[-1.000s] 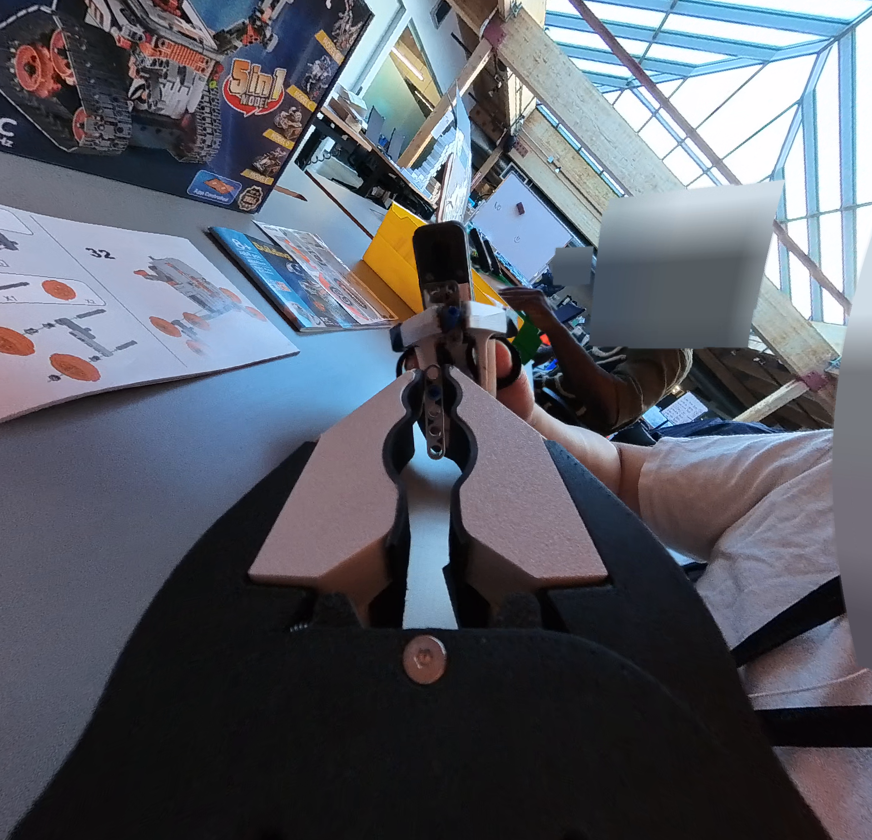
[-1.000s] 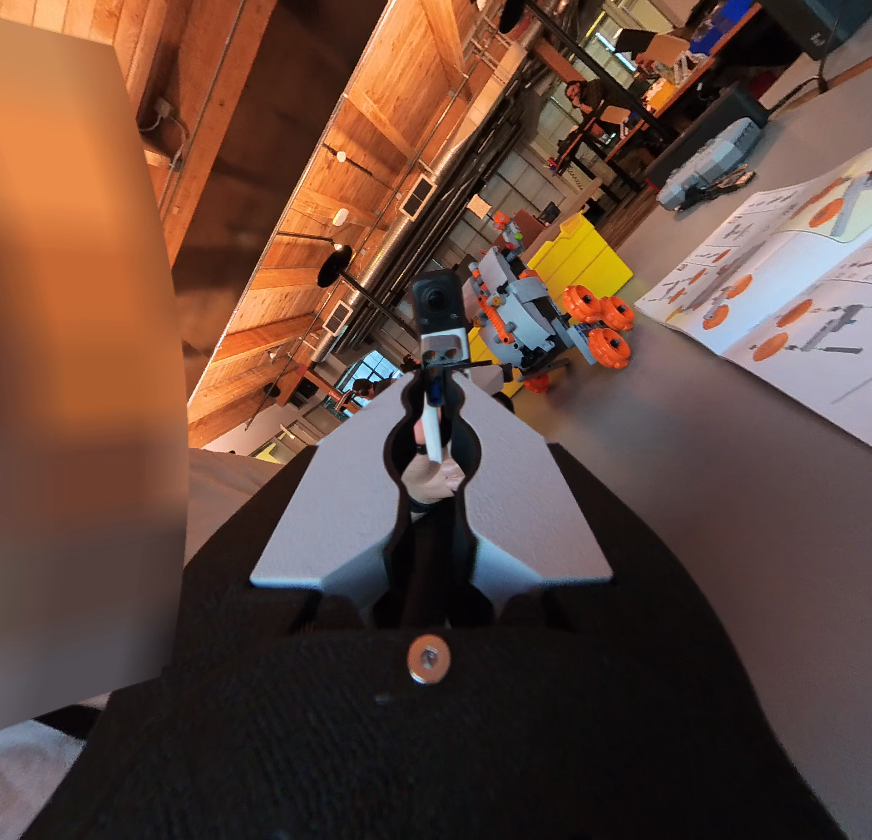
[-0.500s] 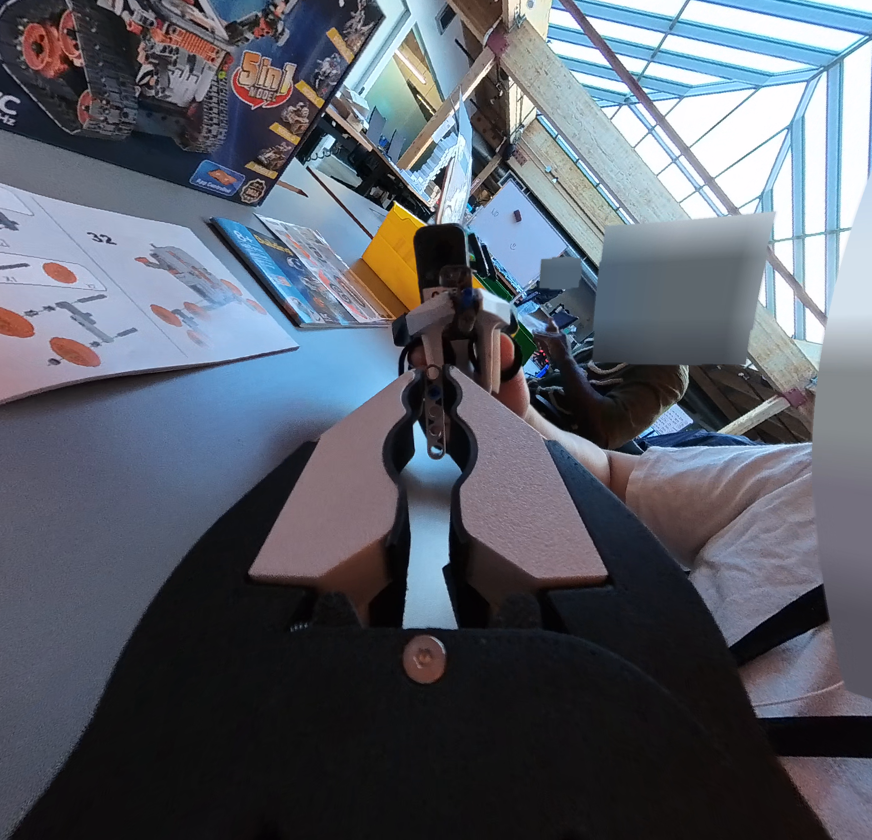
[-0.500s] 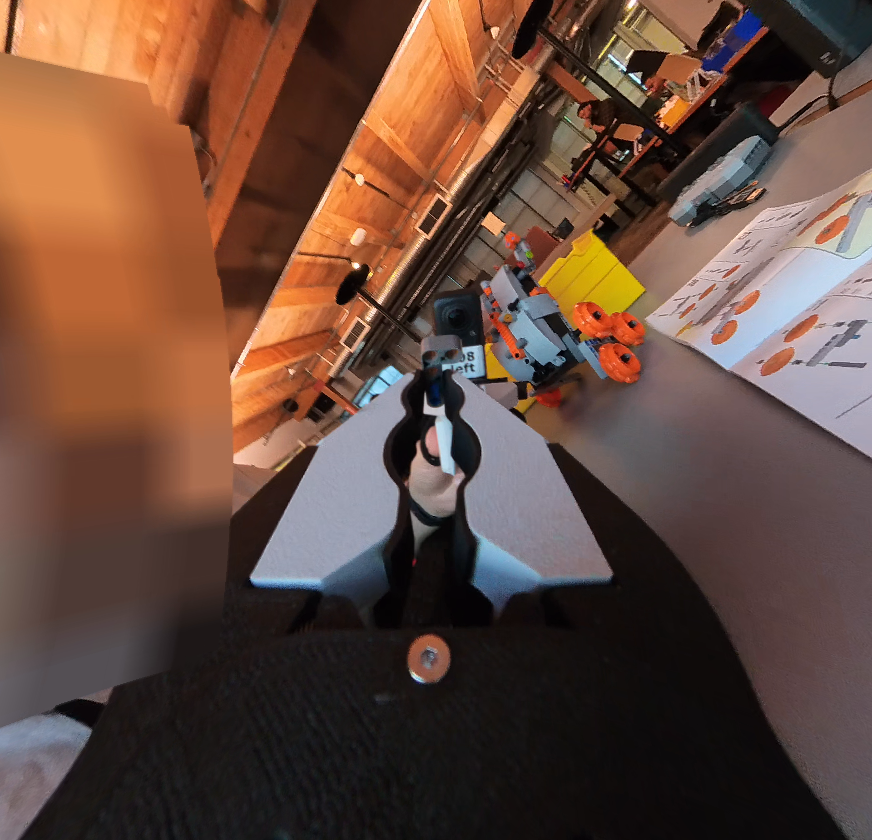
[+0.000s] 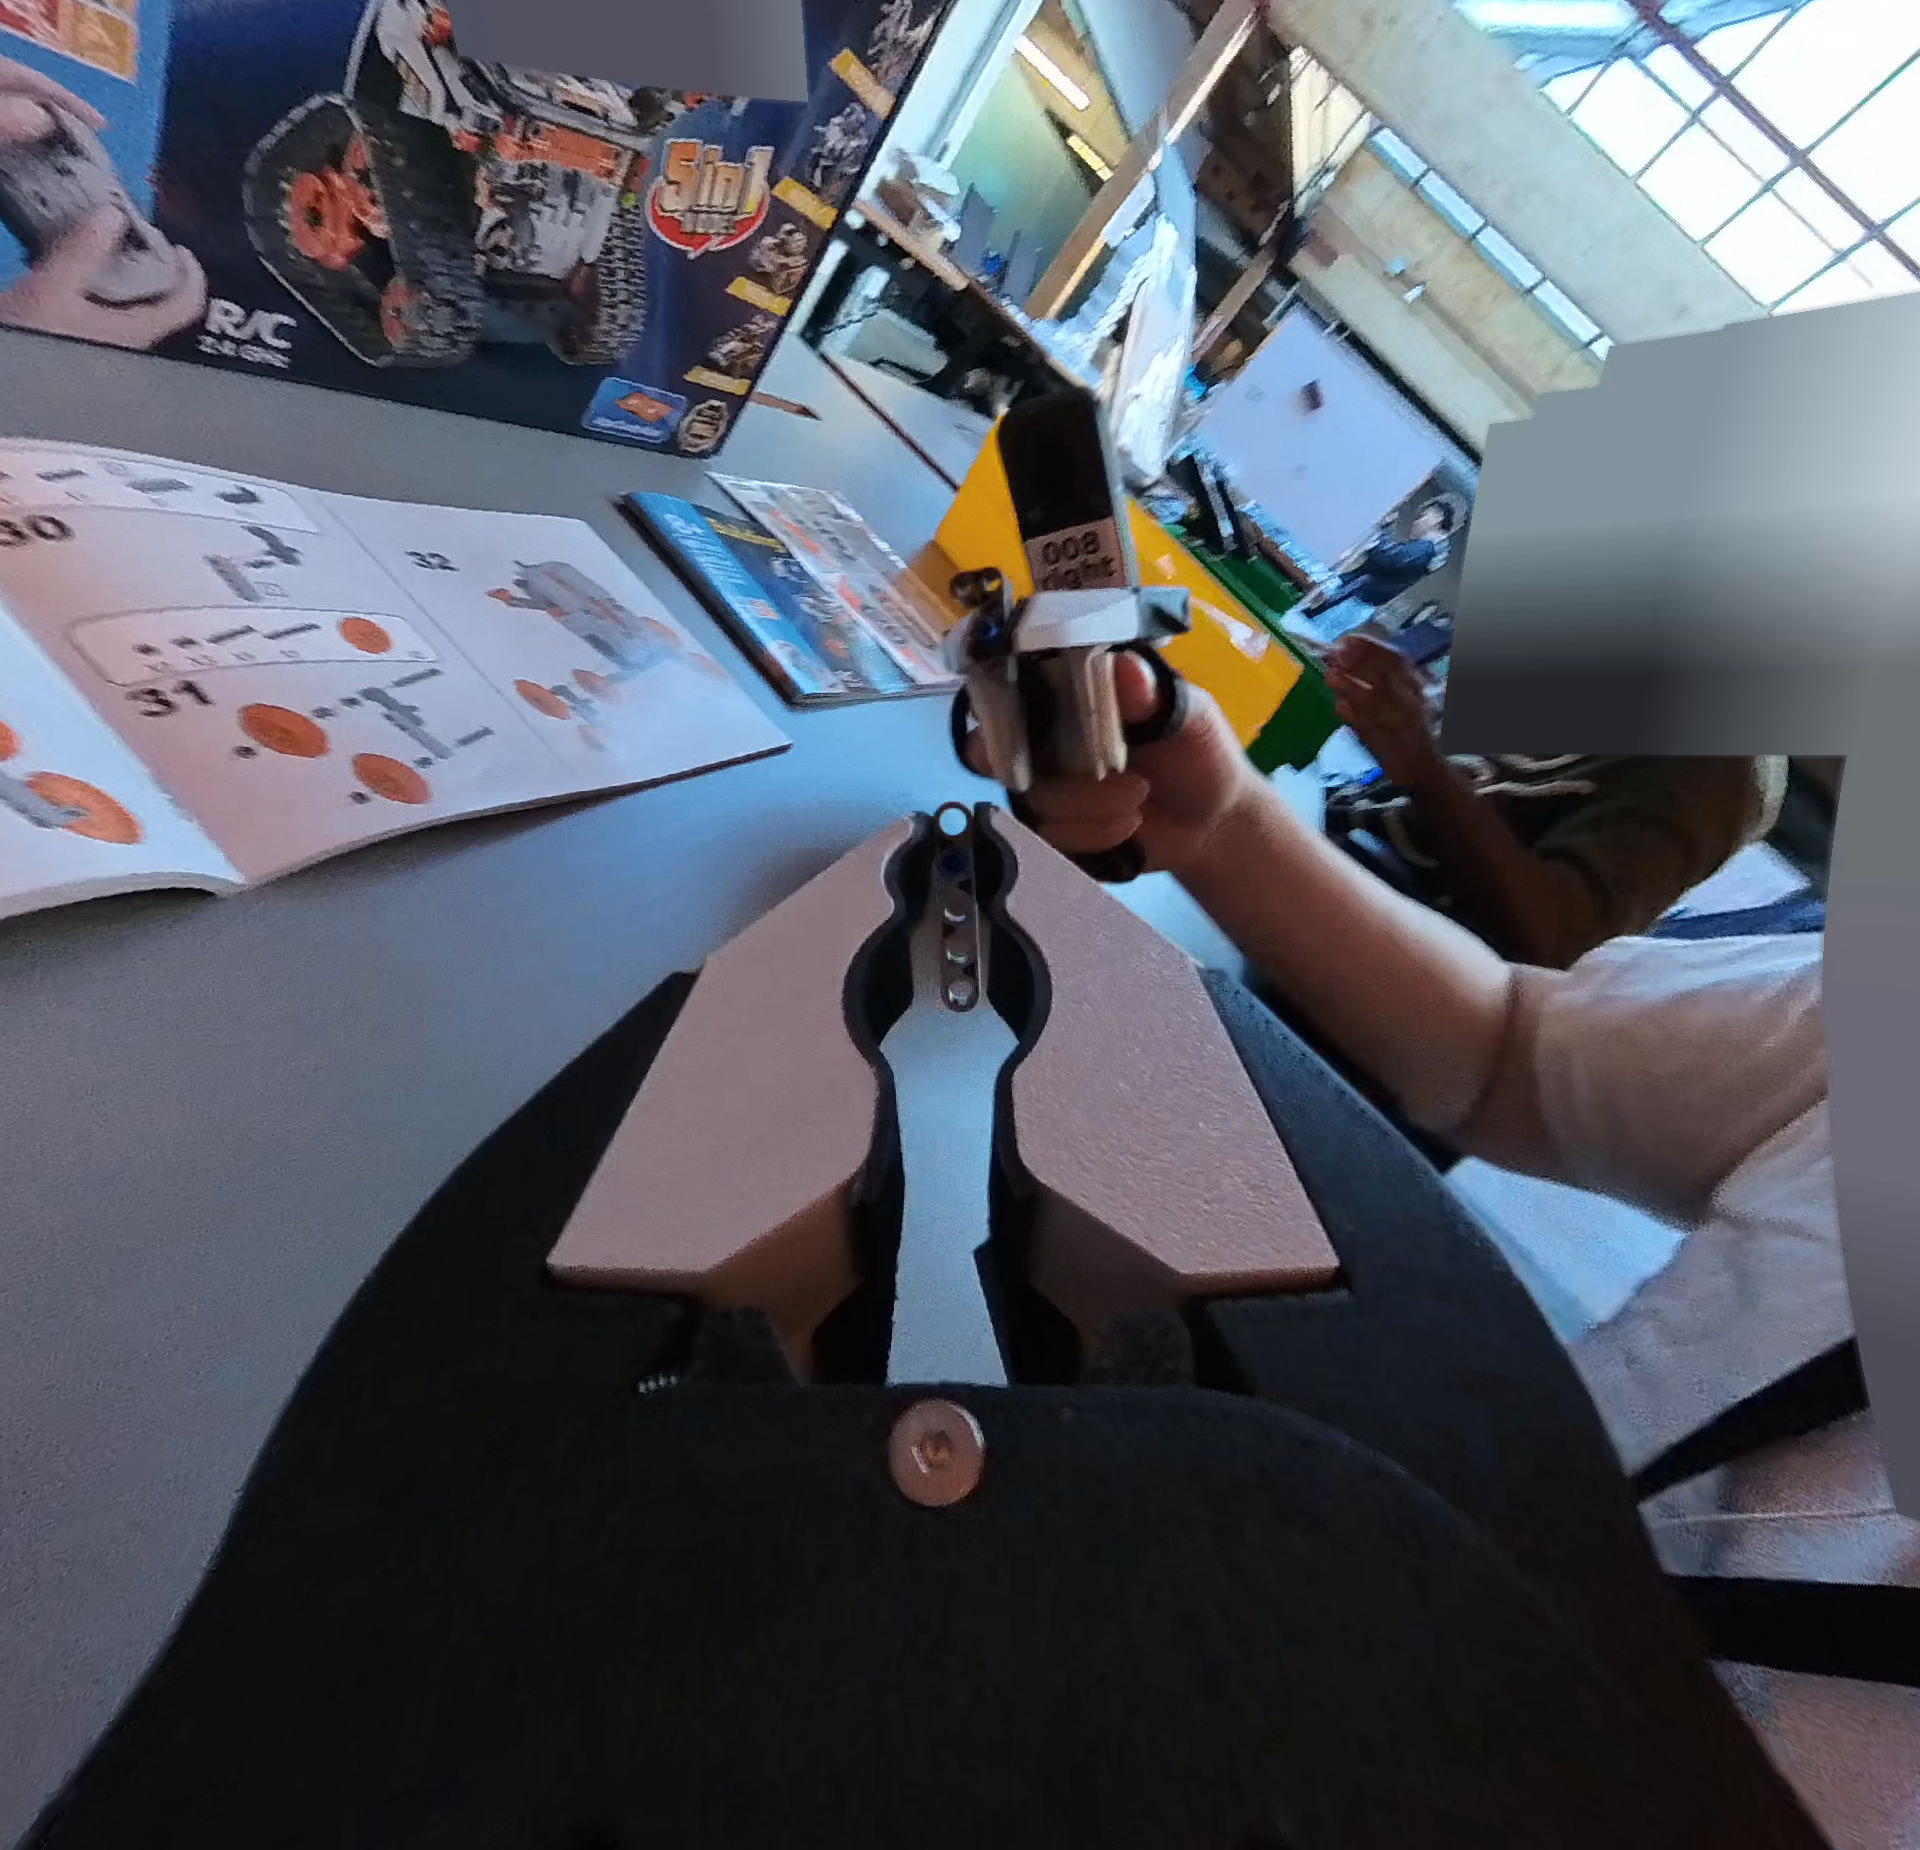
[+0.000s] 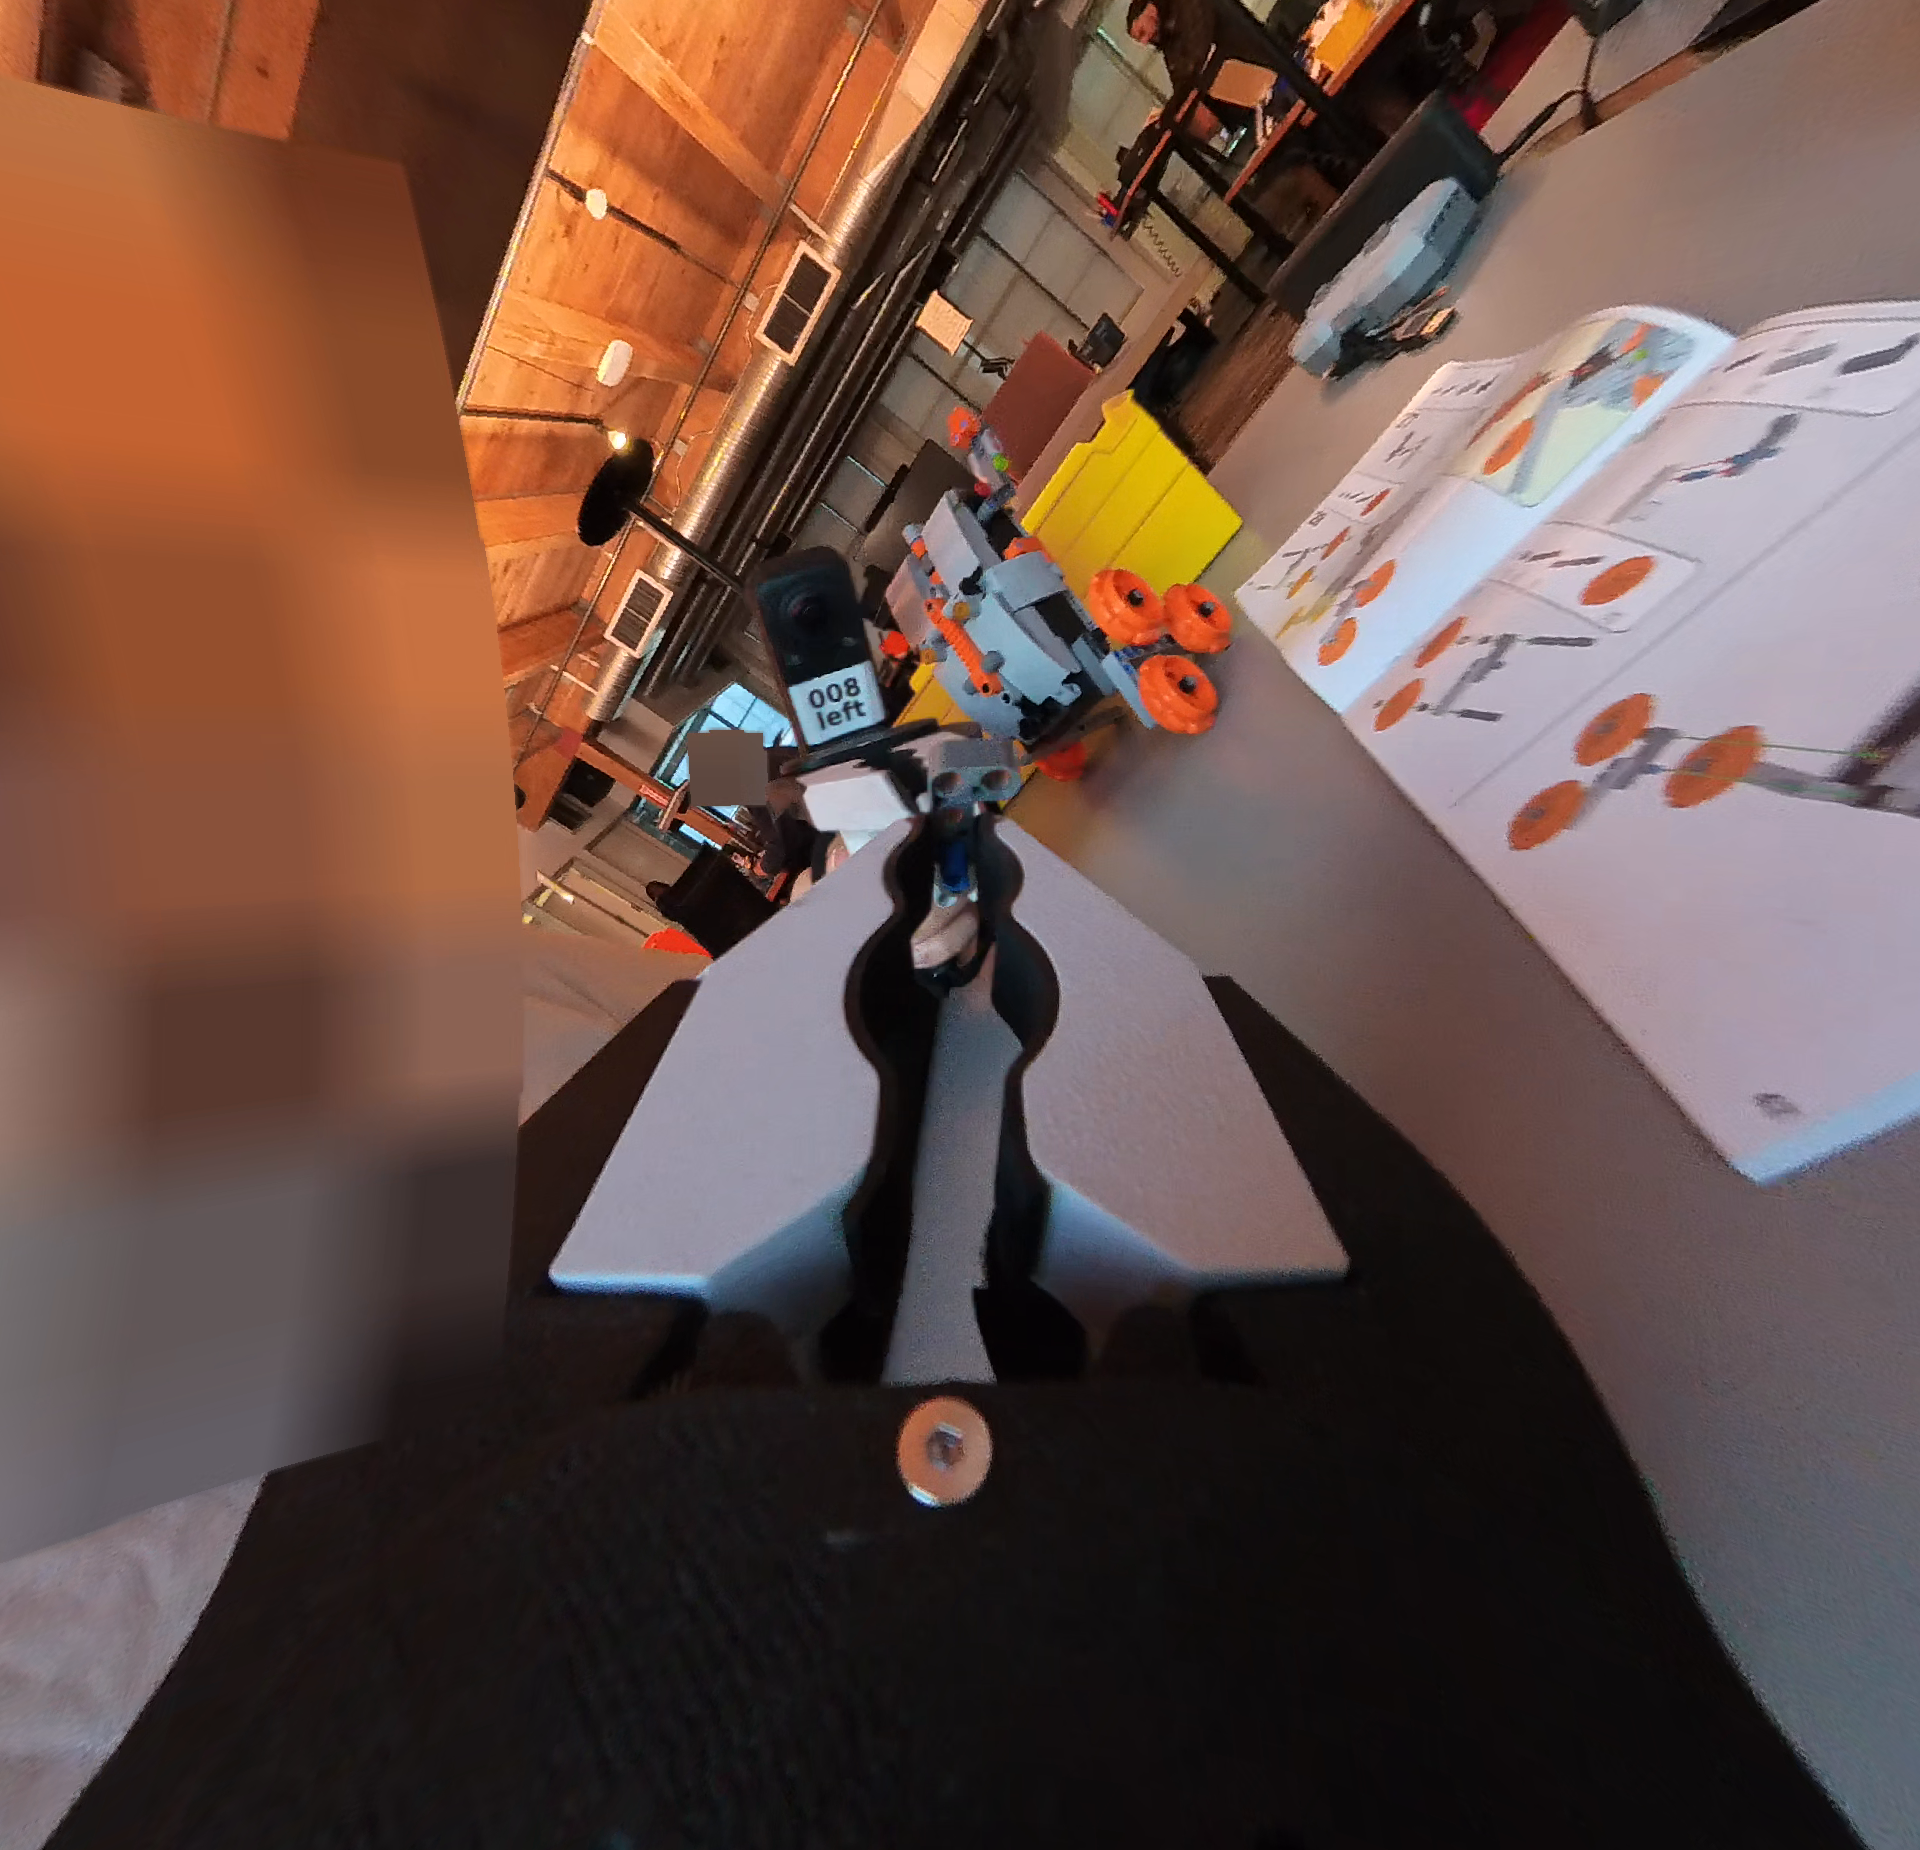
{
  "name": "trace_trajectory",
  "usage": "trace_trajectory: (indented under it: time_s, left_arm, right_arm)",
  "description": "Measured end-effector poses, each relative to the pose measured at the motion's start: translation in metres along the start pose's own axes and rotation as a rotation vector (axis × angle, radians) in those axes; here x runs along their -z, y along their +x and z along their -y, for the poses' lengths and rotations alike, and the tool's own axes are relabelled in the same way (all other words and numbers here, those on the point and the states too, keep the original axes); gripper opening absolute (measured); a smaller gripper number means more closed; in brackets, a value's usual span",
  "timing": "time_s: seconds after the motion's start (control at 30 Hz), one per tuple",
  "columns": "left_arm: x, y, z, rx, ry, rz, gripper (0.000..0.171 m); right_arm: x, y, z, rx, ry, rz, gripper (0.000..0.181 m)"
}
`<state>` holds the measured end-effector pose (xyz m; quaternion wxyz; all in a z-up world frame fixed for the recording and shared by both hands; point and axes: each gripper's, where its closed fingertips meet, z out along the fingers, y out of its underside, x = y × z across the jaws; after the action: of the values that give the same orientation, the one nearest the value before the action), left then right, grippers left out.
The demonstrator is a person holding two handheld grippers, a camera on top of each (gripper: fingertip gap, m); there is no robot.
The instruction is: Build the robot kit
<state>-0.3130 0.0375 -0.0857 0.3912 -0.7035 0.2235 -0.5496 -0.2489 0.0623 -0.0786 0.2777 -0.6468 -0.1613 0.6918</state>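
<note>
My left gripper point(image 5: 954, 836) is shut on a grey beam with a row of holes point(image 5: 958, 953); a blue pin sits in the beam near the tips. My right gripper point(image 6: 951, 836) is shut on a small blue and grey piece point(image 6: 954, 855) with a grey two-hole connector point(image 6: 972, 782) at its tip. Both are held above the grey table point(image 5: 312, 1073). In the left wrist view the right gripper point(image 5: 997, 626) is up and to the right of my tips, in a hand. In the right wrist view the left gripper point(image 6: 883, 787) is just left of my tips.
An open instruction booklet point(image 5: 343, 678) point(image 6: 1621, 720) lies on the table. A toy kit box point(image 5: 436, 190) stands behind it, with thin booklets point(image 5: 790, 595) beside. A half-built model with orange wheels point(image 6: 1039, 637) and yellow bins point(image 6: 1132, 512) point(image 5: 1195, 616) stand farther off. A person's arm point(image 5: 1403, 990) is on the right. My right fingertips sit around 8 cm from my left ones.
The two grippers were tip to tip; now they have drawn apart. In the left wrist view the right gripper has shifted up and right. Each still holds its piece.
</note>
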Motion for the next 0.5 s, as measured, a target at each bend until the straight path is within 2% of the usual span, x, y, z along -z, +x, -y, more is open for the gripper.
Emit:
trace_trajectory:
  time_s: [0.27,0.5]
  left_arm:
    - [-0.002,-0.004,-0.007,-0.113,-0.056,0.057,0.005]
    - [-0.003,-0.012,-0.013,-0.106,-0.086,0.074,0.005]
  right_arm:
    - [0.005,0.01,0.0,-0.032,-0.029,0.033,0.007]
    - [0.002,0.021,-0.01,-0.019,-0.065,-0.013,0.007]
